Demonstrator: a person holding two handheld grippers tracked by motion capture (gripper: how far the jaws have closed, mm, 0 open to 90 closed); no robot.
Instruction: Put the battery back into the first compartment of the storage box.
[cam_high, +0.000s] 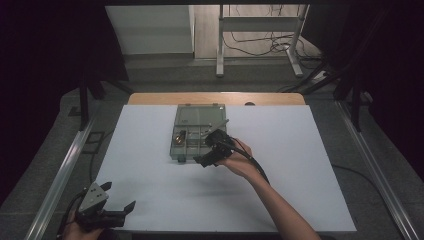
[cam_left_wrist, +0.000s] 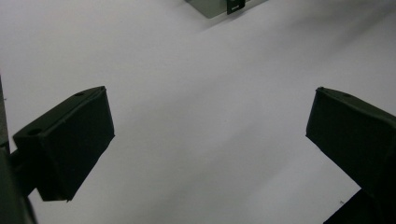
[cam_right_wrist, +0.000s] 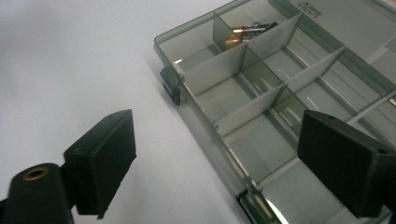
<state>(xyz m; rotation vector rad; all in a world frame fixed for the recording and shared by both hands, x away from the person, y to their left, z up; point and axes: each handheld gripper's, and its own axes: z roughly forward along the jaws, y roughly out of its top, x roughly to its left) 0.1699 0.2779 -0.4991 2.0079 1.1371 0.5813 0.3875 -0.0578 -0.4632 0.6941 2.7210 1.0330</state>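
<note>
White sheeting covers the worktop (cam_high: 150, 150), with a dim floor, cables and a metal frame beyond its far edge. At mid-worktop lies a smoke-grey compartment box (cam_high: 192, 131), lid open and lying flat behind it; the left gripper view catches its corner (cam_left_wrist: 212, 7). Batteries (cam_right_wrist: 247, 31) lie in a far corner cell, as the right gripper view shows; the cells nearer the camera look empty.

Right gripper (cam_right_wrist: 215, 154): jaws wide apart, nothing between them, one jaw over the bare sheet and the other over the box's near cells. From above, it (cam_high: 216, 139) hovers at the box's right front edge. Left gripper (cam_high: 122, 197): jaws spread and empty, resting at the worktop's near left corner, well apart from the box.

Judged step: the right gripper, empty-jawed, is either leaving the box or reaching into it. To do it well, keep the jaws wide and above the thin dividers, since a clipped wall could drag the light box. For a reach inside, approach the target cell from straight above. The idle left gripper could steady the box's near edge.
</note>
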